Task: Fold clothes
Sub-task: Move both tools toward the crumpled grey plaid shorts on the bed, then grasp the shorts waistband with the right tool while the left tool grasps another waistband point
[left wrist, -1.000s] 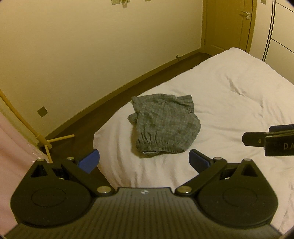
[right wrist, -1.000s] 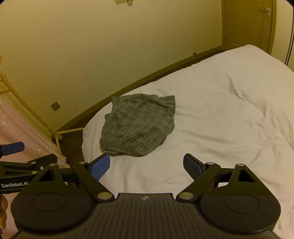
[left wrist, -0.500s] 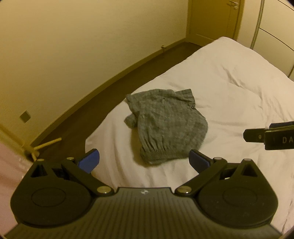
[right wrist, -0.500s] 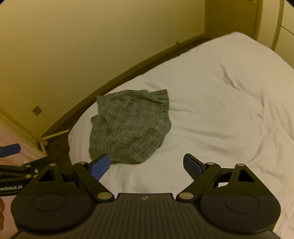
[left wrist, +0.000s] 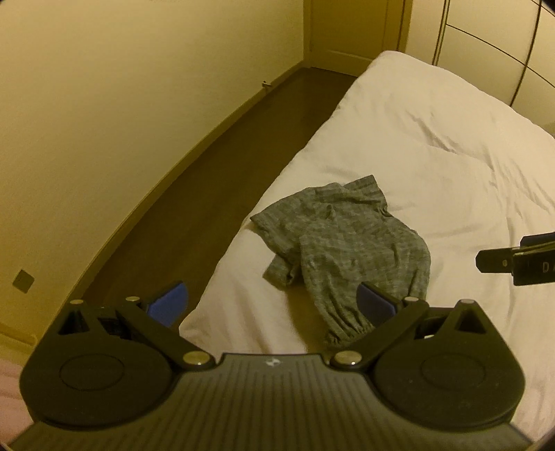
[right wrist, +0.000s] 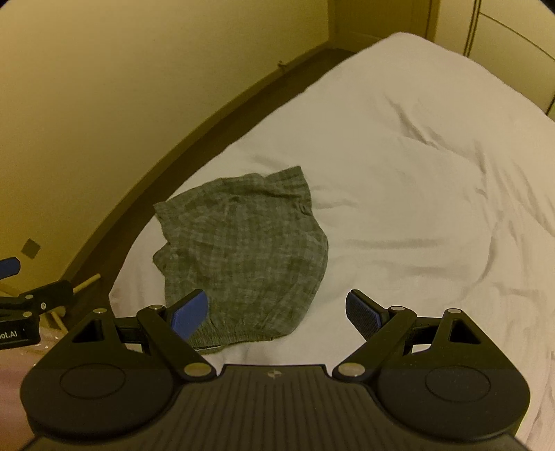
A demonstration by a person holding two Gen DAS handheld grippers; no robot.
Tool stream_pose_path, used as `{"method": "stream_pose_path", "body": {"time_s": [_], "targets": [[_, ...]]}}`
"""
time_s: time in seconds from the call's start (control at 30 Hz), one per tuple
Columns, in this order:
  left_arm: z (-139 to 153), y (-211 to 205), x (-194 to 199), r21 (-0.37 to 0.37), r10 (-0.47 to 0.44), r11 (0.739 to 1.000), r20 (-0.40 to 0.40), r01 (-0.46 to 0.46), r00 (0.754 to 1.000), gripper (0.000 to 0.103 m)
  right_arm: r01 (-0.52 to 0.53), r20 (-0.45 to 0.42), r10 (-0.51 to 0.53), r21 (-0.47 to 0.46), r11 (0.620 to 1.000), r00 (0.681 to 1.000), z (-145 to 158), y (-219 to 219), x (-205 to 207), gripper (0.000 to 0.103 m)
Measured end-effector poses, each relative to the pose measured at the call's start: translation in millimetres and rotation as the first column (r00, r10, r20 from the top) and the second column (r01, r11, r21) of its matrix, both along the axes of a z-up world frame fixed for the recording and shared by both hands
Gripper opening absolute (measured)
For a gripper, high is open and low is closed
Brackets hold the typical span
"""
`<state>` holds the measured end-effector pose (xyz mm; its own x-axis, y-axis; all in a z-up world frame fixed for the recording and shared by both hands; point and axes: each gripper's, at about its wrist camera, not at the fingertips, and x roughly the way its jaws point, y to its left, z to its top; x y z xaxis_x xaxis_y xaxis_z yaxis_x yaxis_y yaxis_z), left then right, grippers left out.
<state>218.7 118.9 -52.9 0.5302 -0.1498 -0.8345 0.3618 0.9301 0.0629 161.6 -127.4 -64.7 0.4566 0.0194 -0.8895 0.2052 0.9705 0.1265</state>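
Observation:
A grey checked garment point(left wrist: 350, 243) point(right wrist: 246, 256) lies crumpled near the left corner of a white bed point(left wrist: 433, 156) point(right wrist: 416, 173), its elastic hem toward me. My left gripper point(left wrist: 272, 307) hovers open above the bed's near edge, its right finger over the garment's hem. My right gripper point(right wrist: 277, 314) is open too, nothing between its blue pads, its left finger over the garment's near edge. Each gripper shows at the side of the other's view.
A dark wooden floor strip point(left wrist: 194, 194) runs between the bed and a yellow wall point(left wrist: 121, 86). A door point(left wrist: 350, 31) and wardrobe panels point(left wrist: 492, 45) stand at the far end. A wooden rack leg point(right wrist: 86, 281) is by the bed corner.
Both grippers have moved forward and lower toward the garment, which now looks larger and closer. Both stay open and hold nothing.

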Motion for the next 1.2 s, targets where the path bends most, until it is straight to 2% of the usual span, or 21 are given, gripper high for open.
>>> {"method": "stream_pose_path", "body": {"time_s": [0.17,0.3,0.43,0.5,0.57,0.6,0.7,0.77,0.83,0.9,0.93,0.97,1.03,1.1,1.13,1.17,1.2], "targets": [[-8.5,-1.4,9.6,-0.009,-0.01,1.0,-0.037,0.009,0.999,0.102,0.014,-0.031,-0.014,-0.012,1.0,0.999,-6.7,5.2,6.3,0.088],[-17.8,-6.9,9.1,-0.012,0.0,1.0,-0.048,-0.001,0.999,0.102,-0.014,-0.048,0.013,-0.021,1.0,0.999,-11.7,0.9,9.7,0.088],[-34.8,-14.8,1.0,0.021,-0.003,1.0,-0.014,0.004,1.0,0.102,-0.121,-0.042,0.119,-0.064,0.991,0.992,-25.8,-3.8,14.1,0.088],[-47.3,-22.0,-8.9,0.089,-0.053,0.995,0.032,0.05,0.998,0.102,-0.215,-0.029,0.213,-0.119,0.969,0.977,-35.9,-3.7,14.1,0.088],[-63.9,-28.3,-19.0,0.135,-0.114,0.985,0.06,0.105,0.992,0.102,-0.346,-0.026,0.348,-0.211,0.914,0.937,-52.9,0.2,11.9,0.088],[-73.5,-31.2,-24.1,0.152,-0.148,0.979,0.069,0.136,0.987,0.102,-0.415,-0.043,0.419,-0.259,0.872,0.907,-63.7,3.4,10.2,0.088],[-104.0,-40.3,-35.4,0.187,-0.243,0.956,0.066,0.227,0.968,0.102,-0.595,-0.113,0.594,-0.323,0.736,0.796,-97.9,13.5,5.8,0.088],[-122.0,-46.2,-37.7,0.181,-0.291,0.944,0.052,0.278,0.955,0.101,-0.701,-0.133,0.708,-0.35,0.621,0.694,-119.1,22.5,-0.6,0.088],[-137.4,-54.3,-37.0,0.166,-0.353,0.926,0.058,0.339,0.934,0.099,-0.784,-0.176,0.813,-0.436,0.442,0.556,-143.8,38.1,-9.0,0.088],[-154.2,-64.0,-33.5,0.153,-0.434,0.893,0.037,0.424,0.9,0.08,-0.817,-0.199,0.866,-0.478,0.323,0.459,-162.9,43.6,-14.8,0.087],[-162.6,-69.2,-30.0,0.142,-0.48,0.869,0.014,0.473,0.877,0.047,-0.828,-0.197,0.885,-0.481,0.287,0.421,-171.8,47.0,-15.9,0.085],[-168.9,-73.2,-23.7,0.128,-0.518,0.847,-0.016,0.515,0.855,0.025,-0.839,-0.191,0.903,-0.48,0.257,0.386,-180.4,50.1,-17.1,0.085],[-173.9,-77.6,-10.0,0.128,-0.551,0.826,-0.029,0.55,0.834,0.02,-0.857,-0.196,0.925,-0.474,0.2,0.324,-198.0,56.4,-18.9,0.084],[-167.5,-74.0,7.5,0.09,-0.539,0.838,-0.021,0.539,0.842,0.014,-0.855,-0.227,0.934,-0.502,0.13,0.276,-214.1,62.6,-21.8,0.076],[-162.7,-71.0,15.4,0.083,-0.529,0.845,-0.01,0.528,0.849,0.014,-0.855,-0.229,0.932,-0.5,0.135,0.281,-217.0,63.7,-19.7,0.066],[-157.9,-68.1,19.9,0.087,-0.524,0.849,0.002,0.522,0.852,0.014,-0.854,-0.221,0.924,-0.491,0.172,0.313,-213.4,63.2,-15.2,0.057],[-153.7,-65.3,19.8,0.09,-0.519,0.852,0.014,0.516,0.855,0.014,-0.85,-0.213,0.912,-0.481,0.214,0.35,-208.4,62.5,-10.3,0.035]]}}
